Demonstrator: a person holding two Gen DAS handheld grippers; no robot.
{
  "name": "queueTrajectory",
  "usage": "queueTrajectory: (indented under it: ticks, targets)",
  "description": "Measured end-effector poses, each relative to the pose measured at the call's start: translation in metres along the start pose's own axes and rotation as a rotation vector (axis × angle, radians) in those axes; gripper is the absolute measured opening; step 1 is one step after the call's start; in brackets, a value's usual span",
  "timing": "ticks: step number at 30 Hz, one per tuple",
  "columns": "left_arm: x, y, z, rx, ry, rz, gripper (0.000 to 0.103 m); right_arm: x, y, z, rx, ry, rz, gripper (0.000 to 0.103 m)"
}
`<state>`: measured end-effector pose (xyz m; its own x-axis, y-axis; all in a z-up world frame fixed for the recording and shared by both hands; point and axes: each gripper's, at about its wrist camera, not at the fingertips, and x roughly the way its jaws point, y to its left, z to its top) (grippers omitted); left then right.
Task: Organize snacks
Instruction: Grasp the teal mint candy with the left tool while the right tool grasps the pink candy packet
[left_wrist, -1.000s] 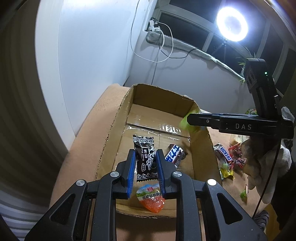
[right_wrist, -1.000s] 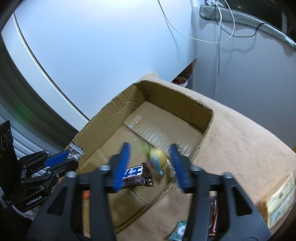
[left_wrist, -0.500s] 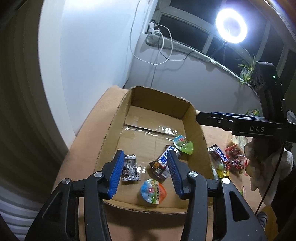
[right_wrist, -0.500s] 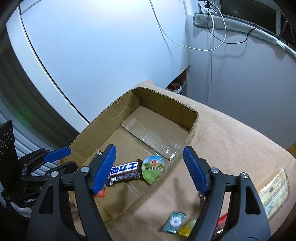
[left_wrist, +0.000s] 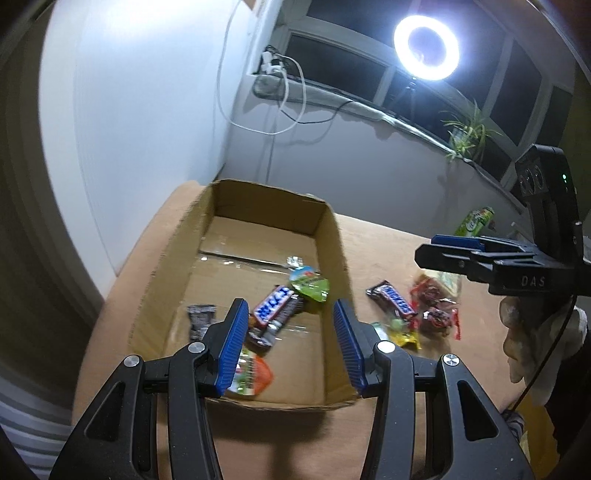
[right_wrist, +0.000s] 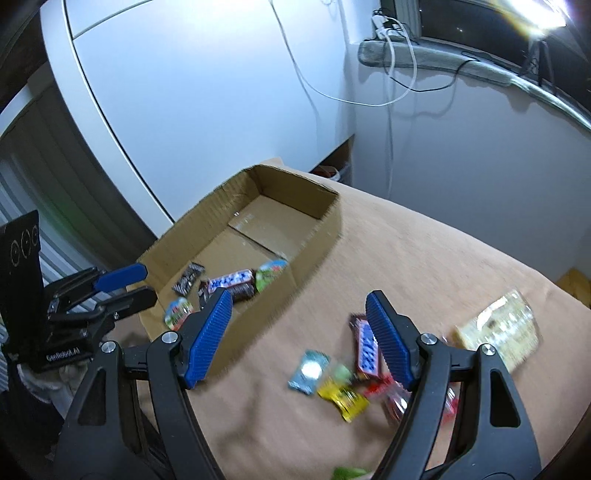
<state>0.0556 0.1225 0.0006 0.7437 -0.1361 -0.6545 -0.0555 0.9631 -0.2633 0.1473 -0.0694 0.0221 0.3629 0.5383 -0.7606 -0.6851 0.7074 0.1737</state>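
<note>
- The desk (right_wrist: 424, 258), under a tan cloth, carries everything here.
- A cardboard box (left_wrist: 334, 258) sits open on its left part, walls upright, with a handful of snacks on its floor.
- The left claw (left_wrist: 288, 343) hangs over the box's near end, its blue pads apart and gripping nothing; the snacks in the box lie below and just beyond it.
- The right claw (right_wrist: 301, 334) stands wide and empty over the cloth, just right of the box; the loose snacks lie beneath and around its right finger.
- In the box, a blue-labelled chocolate bar (left_wrist: 277, 306) lies slantwise in the middle, a green-lidded jelly cup (left_wrist: 309, 286) touching its far end.
- An orange jelly cup (left_wrist: 253, 374) rests by the near wall, partly hidden behind the left claw's left pad.
- A small dark packet (left_wrist: 200, 319) lies left of the bar.
- Outside the box, a Snickers bar (left_wrist: 391, 300) lies on the cloth, with red wrapped sweets (left_wrist: 436, 306) just right of it.
- A yellow candy (right_wrist: 343, 400) and a light-blue sachet (right_wrist: 309, 371) lie close together near the Snickers bar.
</note>
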Motion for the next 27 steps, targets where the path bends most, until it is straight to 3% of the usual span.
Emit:
queueTrajectory:
  ticks: [9, 14, 18, 20, 27]
  targets:
    - [-0.003, -0.036, -0.006, 0.05, 0.007, -0.064, 0.047, -0.04, -0.041, -0.059, 0.122, 0.023, -0.067, 0.078]
    - [0.002, -0.062, -0.014, 0.092, 0.028, -0.115, 0.047, -0.047, -0.073, -0.103, 0.257, 0.08, -0.104, 0.078]
    - [0.012, -0.08, -0.024, 0.117, 0.061, -0.162, 0.047, -0.042, -0.09, -0.129, 0.368, 0.158, -0.068, 0.077]
    - [0.017, -0.089, -0.029, 0.135, 0.081, -0.183, 0.047, -0.034, -0.091, -0.139, 0.404, 0.213, -0.049, 0.064]
    - [0.04, -0.113, -0.05, 0.178, 0.159, -0.222, 0.043, -0.007, -0.091, -0.153, 0.522, 0.323, 0.006, 0.049]
